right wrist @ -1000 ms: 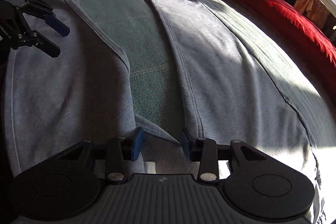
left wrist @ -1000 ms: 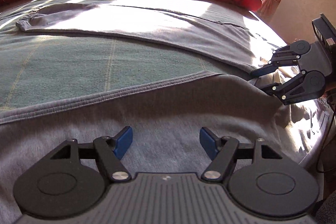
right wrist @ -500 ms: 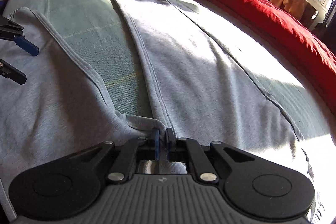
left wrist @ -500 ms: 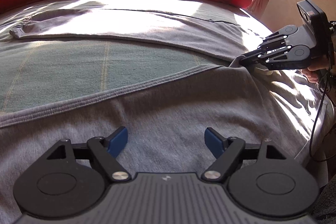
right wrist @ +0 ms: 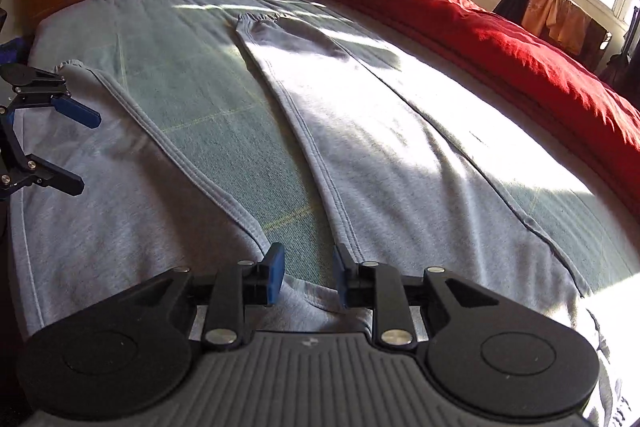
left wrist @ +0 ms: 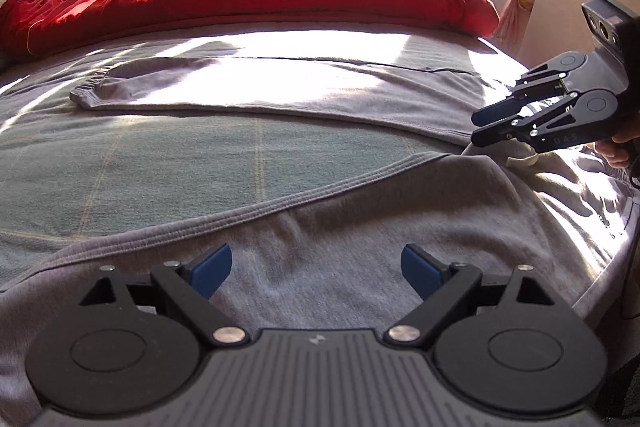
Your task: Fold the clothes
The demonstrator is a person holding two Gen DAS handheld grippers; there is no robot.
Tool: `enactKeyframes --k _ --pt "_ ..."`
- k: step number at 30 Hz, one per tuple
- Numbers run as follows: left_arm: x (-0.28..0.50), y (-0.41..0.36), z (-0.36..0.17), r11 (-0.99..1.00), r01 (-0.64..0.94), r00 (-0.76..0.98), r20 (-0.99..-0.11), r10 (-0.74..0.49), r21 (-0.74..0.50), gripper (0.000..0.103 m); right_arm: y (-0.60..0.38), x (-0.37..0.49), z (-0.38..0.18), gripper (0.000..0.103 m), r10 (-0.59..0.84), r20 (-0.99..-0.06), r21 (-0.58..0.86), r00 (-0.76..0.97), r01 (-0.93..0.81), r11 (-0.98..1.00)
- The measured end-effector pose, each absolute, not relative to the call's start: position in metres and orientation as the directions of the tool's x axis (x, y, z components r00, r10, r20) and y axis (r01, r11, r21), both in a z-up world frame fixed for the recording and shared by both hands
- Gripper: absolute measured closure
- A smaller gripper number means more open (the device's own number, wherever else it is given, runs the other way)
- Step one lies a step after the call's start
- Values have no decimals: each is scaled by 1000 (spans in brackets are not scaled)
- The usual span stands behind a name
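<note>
Sweatpants spread flat on bed, both claws empty above them.
Grey sweatpants (right wrist: 360, 155) lie legs apart on the bed (right wrist: 224, 99), waistband end nearest the cameras. Left claw (left wrist: 316, 265) wide and opening over the near leg (left wrist: 320, 227), nothing between its pads. Right claw (right wrist: 308, 275) narrow but opening over the crotch, cloth below, not pinched. Risk: a shallow bite grabs only the top layer or slips off, so the leg drags, bunches, and folds crooked.
</note>
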State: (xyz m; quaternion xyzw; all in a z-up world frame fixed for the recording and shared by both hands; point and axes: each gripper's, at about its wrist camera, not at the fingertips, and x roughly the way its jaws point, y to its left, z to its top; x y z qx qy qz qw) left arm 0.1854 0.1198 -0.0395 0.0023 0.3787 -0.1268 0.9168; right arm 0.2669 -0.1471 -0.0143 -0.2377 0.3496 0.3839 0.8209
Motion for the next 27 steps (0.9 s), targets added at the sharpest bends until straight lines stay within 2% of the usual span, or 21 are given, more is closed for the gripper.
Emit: enactKeyframes --k 3,7,12,16,19,22,27 --pt "178 152 -28 988 146 706 -693 -146 -60 14 -129 259 -16 74 491 -751 -105 442 -813 572" --pt "171 210 -19 999 -25 727 -687 0 -26 32 -115 249 -14 74 522 -740 -76 425 -824 562" --pt "161 291 -31 971 -230 711 -692 127 -59 32 -106 238 -6 74 534 -732 -58 422 -820 569" --pt "156 336 -57 934 -326 679 -723 124 -146 32 -93 233 -1 73 551 -726 -53 412 -832 553" --pt "152 349 -75 920 -315 683 -729 48 -234 32 -74 234 4 73 578 -720 -31 384 -850 526" --pt "154 349 -84 931 -292 681 -731 40 -221 32 -46 236 8 68 595 -718 -33 362 -871 490" --pt "165 341 -85 963 -233 671 -739 61 -132 32 18 244 6 68 623 -722 -49 301 -920 388"
